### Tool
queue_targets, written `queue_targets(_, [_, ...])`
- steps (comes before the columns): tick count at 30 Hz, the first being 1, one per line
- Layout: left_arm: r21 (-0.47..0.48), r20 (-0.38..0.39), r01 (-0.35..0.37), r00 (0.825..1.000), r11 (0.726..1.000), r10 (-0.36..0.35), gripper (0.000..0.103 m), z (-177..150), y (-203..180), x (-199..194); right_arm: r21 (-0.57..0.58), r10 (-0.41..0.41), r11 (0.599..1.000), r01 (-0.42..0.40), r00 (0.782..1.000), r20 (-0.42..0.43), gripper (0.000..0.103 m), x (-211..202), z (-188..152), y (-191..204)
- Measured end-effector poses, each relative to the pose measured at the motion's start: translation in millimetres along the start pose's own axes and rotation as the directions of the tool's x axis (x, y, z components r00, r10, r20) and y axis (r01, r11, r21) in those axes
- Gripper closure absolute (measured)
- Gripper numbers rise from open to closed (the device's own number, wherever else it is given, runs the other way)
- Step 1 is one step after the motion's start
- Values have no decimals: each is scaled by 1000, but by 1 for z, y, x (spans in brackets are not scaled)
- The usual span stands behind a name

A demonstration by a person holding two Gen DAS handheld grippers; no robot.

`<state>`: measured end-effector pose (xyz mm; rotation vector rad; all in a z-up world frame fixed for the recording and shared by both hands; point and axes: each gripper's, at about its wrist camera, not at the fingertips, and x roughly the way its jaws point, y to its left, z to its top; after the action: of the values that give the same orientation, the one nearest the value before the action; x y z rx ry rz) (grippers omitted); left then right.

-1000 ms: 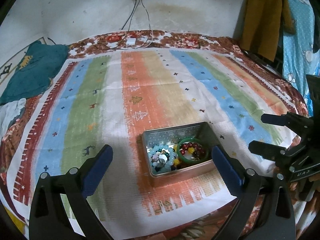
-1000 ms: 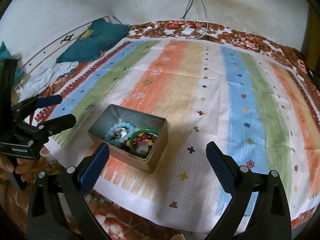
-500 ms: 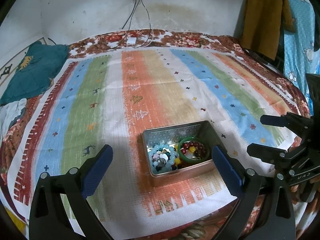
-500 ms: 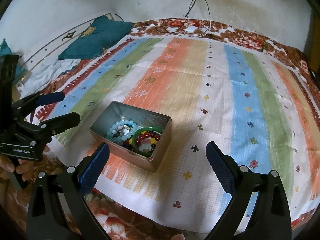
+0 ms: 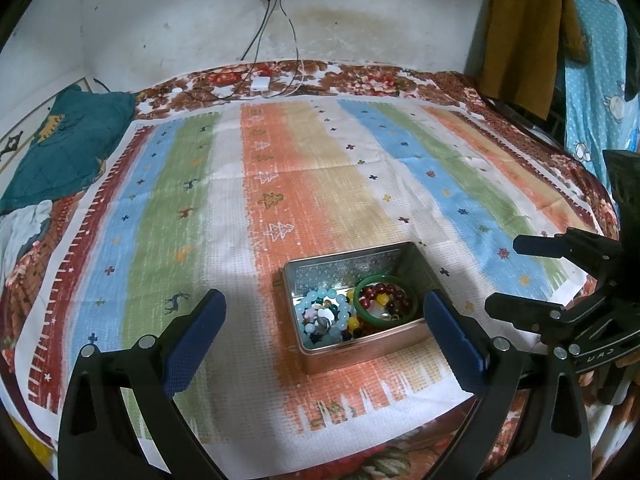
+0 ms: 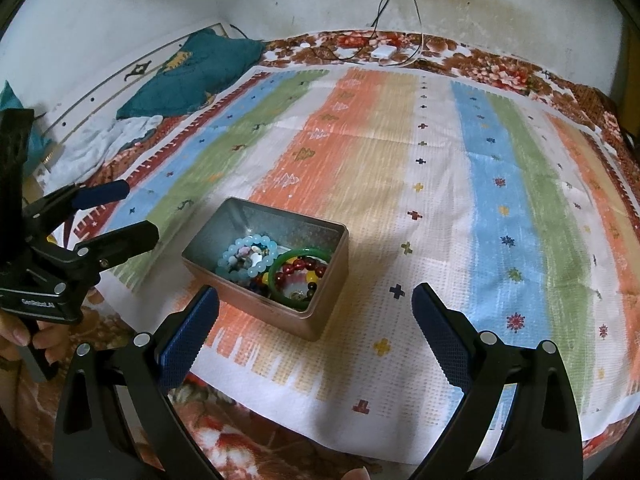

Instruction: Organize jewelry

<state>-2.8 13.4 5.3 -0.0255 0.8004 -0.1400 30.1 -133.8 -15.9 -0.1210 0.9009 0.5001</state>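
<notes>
An open metal tin [image 5: 360,349] [image 6: 256,305] sits on the striped cloth near its front edge. Inside lie a light blue bead bracelet [image 5: 301,308] [image 6: 224,258], a green bangle [image 5: 384,279] [image 6: 300,251], a dark red bead bracelet [image 5: 380,290] [image 6: 298,266] and smaller mixed beads. My left gripper [image 5: 324,338] [image 6: 120,216] is open, its blue pads straddling the tin's front from above. My right gripper [image 6: 314,328] [image 5: 520,276] hovers open just right of the tin, with nothing between its fingers.
The striped cloth [image 5: 280,168] covers a floral bedspread [image 5: 360,76]. A teal cushion [image 5: 64,148] and white laundry [image 5: 24,236] lie at the left. A white charger [image 5: 261,83] with cables rests by the back wall. Clothes [image 5: 520,32] hang at the right. A hand [image 6: 16,336] holds the left gripper.
The right wrist view has shifted a little, so the tin now sits slightly further right and higher in it. Both grippers stay open; the jewellery has not moved.
</notes>
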Motion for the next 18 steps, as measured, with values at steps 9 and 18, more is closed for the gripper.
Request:
queue_targets(9, [0,-1,-3,1000,1000,3,6,0,0,0,-3,-1,1000,1,1000,-6,5,1,0,1])
queue_targets(18, [3,-9,4,1000,1000,-4,6,1,0,1,-9,-2,1000,2,1000,-13,5,3,-3,2])
